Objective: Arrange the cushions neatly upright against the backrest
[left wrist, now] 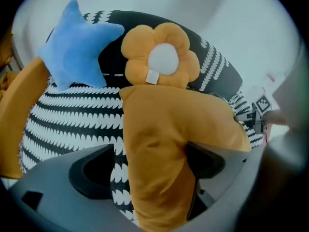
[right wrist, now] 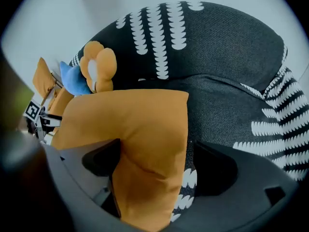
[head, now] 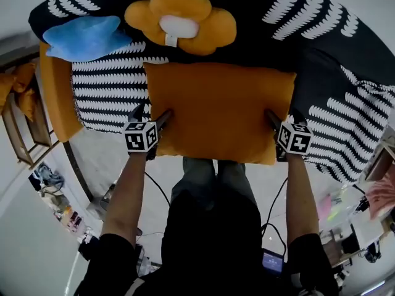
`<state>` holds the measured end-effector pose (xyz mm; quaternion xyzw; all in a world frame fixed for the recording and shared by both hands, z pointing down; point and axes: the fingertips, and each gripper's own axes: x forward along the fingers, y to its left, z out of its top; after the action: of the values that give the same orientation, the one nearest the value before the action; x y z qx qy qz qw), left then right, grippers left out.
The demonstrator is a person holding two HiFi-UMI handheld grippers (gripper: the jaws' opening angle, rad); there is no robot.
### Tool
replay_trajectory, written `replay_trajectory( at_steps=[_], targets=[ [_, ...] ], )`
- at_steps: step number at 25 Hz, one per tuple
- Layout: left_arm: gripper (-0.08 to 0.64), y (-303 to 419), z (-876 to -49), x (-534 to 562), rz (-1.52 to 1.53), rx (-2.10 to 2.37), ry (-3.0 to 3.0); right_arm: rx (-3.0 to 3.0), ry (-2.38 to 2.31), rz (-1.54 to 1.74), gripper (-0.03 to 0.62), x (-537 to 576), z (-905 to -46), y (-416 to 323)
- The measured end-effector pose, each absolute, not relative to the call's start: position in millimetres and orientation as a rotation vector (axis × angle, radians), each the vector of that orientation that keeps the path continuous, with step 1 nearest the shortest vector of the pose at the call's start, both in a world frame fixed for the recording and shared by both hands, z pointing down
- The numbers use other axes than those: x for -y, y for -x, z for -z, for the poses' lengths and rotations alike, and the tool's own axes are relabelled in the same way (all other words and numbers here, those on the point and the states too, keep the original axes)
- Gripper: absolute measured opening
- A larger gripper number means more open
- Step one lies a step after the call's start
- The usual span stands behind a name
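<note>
- left gripper view: the left gripper [left wrist: 150, 164] has its jaws apart around one edge of the square orange fabric cushion [left wrist: 169, 124].
- the right gripper [right wrist: 159, 161] stands equally wide around the opposite edge.
- the cushion is at the front of the black-and-white patterned sofa seat [head: 105, 97].
- behind it, an orange flower-shaped plush cushion [head: 182, 20] and a blue star-shaped plush cushion [head: 86, 37] are at the backrest.

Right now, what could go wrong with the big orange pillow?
1. The left gripper and right gripper have their jaws open around the orange cushion, not pinching it. Its front edge seems to hang past the seat, so it might slide to the floor.
2. The flower cushion sits close behind. Pushing the orange one back could knock it over.
</note>
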<state>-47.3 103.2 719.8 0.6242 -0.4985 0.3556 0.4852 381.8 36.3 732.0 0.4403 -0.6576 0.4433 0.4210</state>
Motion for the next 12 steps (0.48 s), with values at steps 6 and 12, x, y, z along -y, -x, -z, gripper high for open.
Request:
replay_trajectory(
  at_steps=[6, 12],
  targets=[
    [0.506, 46, -739, -94, -0.851, 1.113, -1.574, 1.642, -1.12, -1.162, 0.475, -34, -751, -380],
    [0.508, 19, -738, -93, -0.84, 0.974, -1.6, 1.695, -1.111, -1.101, 0.479, -39, -741, -396]
  ],
)
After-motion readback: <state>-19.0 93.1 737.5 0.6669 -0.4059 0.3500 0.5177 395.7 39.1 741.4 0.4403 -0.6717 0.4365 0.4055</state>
